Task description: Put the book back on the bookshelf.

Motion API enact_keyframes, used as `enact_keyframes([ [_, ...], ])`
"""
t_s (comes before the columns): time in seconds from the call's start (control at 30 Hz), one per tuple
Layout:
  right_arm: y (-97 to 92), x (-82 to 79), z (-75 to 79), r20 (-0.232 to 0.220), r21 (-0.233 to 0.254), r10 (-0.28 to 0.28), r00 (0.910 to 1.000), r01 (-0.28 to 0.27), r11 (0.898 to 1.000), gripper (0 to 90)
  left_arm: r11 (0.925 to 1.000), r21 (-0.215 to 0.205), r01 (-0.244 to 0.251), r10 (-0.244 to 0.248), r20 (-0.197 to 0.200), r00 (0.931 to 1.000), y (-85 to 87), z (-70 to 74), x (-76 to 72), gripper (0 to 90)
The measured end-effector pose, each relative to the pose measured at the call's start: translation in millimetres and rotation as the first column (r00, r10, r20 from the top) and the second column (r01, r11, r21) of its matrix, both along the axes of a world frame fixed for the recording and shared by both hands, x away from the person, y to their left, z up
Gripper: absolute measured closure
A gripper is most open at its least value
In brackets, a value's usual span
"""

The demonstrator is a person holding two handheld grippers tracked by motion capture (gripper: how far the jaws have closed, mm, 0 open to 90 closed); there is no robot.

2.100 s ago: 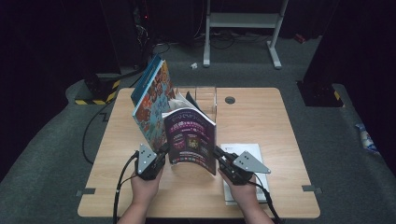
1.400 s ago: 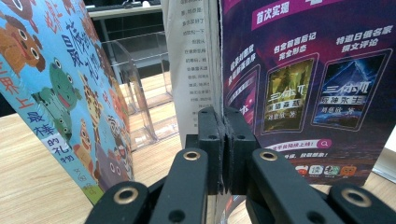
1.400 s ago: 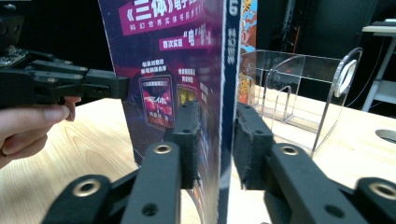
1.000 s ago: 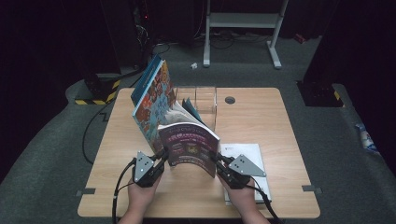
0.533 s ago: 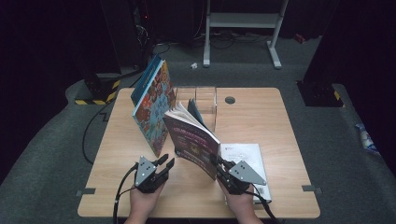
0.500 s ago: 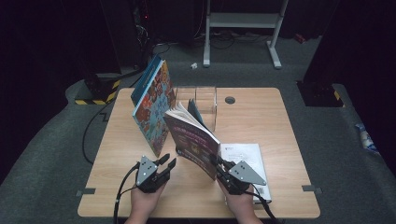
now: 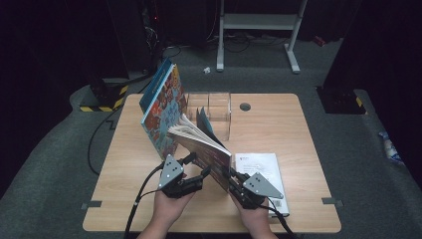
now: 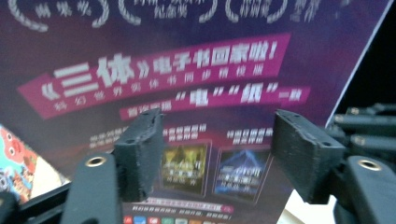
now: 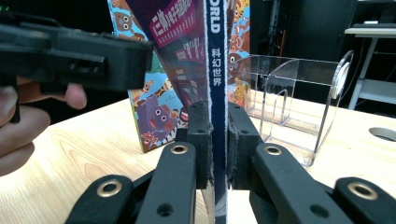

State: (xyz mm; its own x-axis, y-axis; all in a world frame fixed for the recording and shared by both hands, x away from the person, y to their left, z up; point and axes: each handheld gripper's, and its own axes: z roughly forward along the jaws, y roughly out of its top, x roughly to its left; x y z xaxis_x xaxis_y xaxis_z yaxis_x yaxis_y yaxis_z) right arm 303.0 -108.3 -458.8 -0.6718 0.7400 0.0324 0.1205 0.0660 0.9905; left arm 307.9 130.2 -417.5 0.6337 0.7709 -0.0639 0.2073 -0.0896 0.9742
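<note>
The magazine [image 7: 206, 152] has a dark purple cover crossed by magenta banners with white lettering, a navy spine with white characters, and cream page edges. Behind it, toward the table's [image 7: 278, 124] far left corner, the picture book [image 7: 161, 107] shows a teal edge and a busy cartoon-animal pattern in red, orange and blue. The tabletop is pale wood grain, the booklet [image 7: 261, 167] near its near edge is white, the stand [image 7: 214, 112] is clear, and both grippers [image 7: 196, 168] [image 7: 234, 181] are black with grey plates.
</note>
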Motion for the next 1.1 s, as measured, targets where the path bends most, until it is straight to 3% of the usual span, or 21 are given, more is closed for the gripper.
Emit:
enact_keyframes([
  [0.13, 0.3, -0.3, -0.5, -0.003, 0.01, 0.005, 1.0, -0.005, 1.0, 81.6, 0.999, -0.036, 0.028, -0.028, -0.003, 0.9996, -4.7, 8.1, 2.5, 26.3],
  [0.37, 2.3, -2.3, -1.4, -0.008, 0.022, 0.02, 0.9998, -0.02, 1.0, 80.6, 0.9982, -0.032, 0.05, -0.051, -0.007, 0.9987, -15.5, 14.3, 4.0, 17.4],
  [0.53, 3.2, -3.0, -2.0, -0.017, 0.037, 0.033, 0.9993, -0.033, 0.999, 79.8, 0.9977, -0.038, 0.056, -0.056, -0.01, 0.9984, -17.1, 16.1, 4.0, 16.1],
  [0.73, 4.5, -3.8, -2.9, -0.023, 0.05, 0.046, 0.9987, -0.045, 0.998, 79.2, 0.9939, -0.038, 0.104, -0.104, -0.002, 0.9946, -18.4, 16.6, -0.1, 15.1],
  [1.1, 10.9, -5.2, -4.6, -0.025, 0.06, 0.061, 0.9979, -0.059, 0.996, 78.0, 0.9931, -0.037, 0.111, -0.111, -0.007, 0.9937, -19.9, 16.7, -0.7, 9.1],
])
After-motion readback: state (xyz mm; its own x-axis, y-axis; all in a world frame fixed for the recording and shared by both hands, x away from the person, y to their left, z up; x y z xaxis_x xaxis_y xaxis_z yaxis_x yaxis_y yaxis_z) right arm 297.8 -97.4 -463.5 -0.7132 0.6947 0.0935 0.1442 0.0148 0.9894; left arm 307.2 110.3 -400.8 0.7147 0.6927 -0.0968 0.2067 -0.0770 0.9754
